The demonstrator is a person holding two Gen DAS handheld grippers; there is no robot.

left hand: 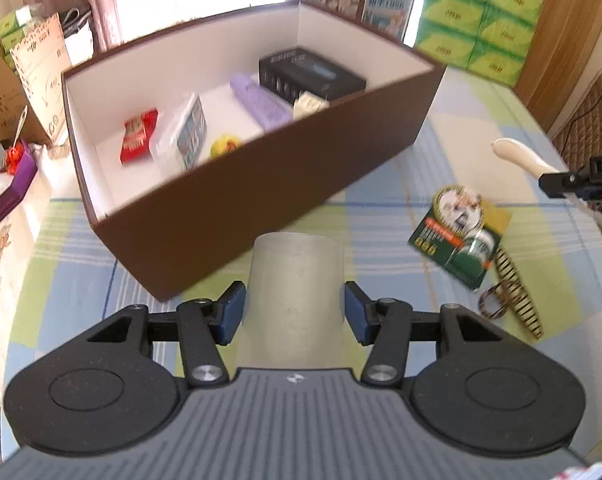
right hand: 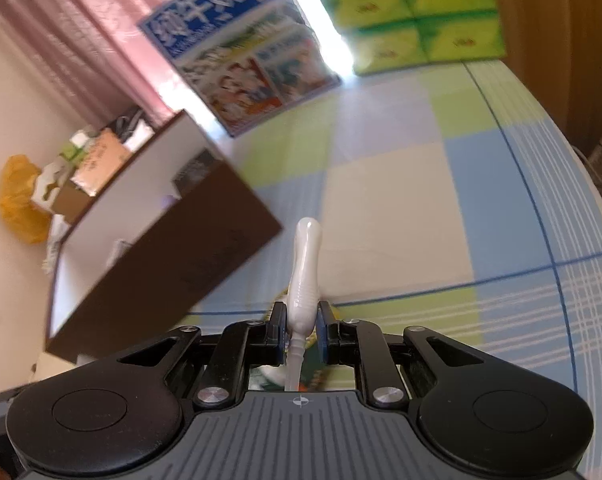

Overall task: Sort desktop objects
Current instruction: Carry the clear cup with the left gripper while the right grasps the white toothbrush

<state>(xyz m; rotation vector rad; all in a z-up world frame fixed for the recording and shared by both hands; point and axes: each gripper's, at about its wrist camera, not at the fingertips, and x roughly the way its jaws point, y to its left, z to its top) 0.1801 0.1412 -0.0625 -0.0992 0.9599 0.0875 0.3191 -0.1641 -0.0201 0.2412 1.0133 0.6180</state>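
Both grippers are loaded mid-carry: the left gripper clamps a grey metal cup just short of the brown box, and the right gripper pinches a white toothbrush handle beside that box. Next, I judge, each must lift over the wall and release. Inside lie a red packet, a yellow toy, a purple case and a black carton.

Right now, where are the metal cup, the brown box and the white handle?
metal cup (left hand: 297,280), left wrist view, its side wall.
brown box (left hand: 237,200), left wrist view, near outer wall.
white handle (right hand: 305,276), right wrist view, ribbed middle.
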